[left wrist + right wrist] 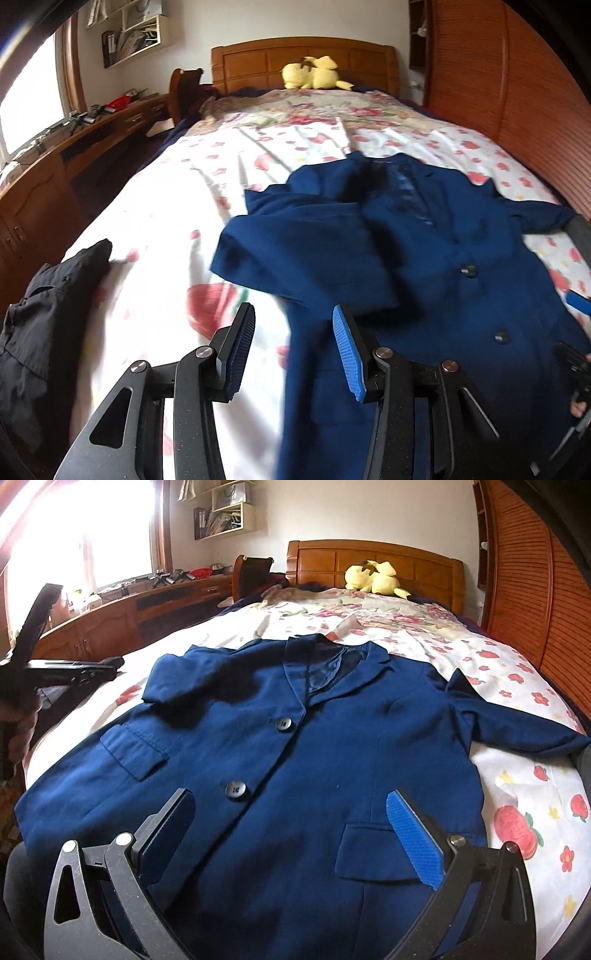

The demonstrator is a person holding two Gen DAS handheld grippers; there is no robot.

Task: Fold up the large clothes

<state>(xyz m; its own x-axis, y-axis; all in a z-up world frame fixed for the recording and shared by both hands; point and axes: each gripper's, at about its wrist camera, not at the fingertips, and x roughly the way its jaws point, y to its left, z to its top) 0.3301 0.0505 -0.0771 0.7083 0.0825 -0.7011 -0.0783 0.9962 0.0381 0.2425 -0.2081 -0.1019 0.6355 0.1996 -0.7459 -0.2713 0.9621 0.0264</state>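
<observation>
Jacket: blue blazer (295,746) lies flat on the bed (517,686), mid-frame, one sleeve folded across its chest.
Left claw (293,350): open, empty.
Right claw (291,834): open, empty, above the hem.

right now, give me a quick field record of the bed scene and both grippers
garment: blue blazer lying front up on the floral bedsheet, two buttons fastened
left sleeve: folded across the chest
right sleeve: spread out to the side
left gripper: open, empty, over the blazer's left edge
right gripper: open, empty, over the lower front
other clothing: black garment at the bed's left edge
at headboard: yellow plush toy
</observation>
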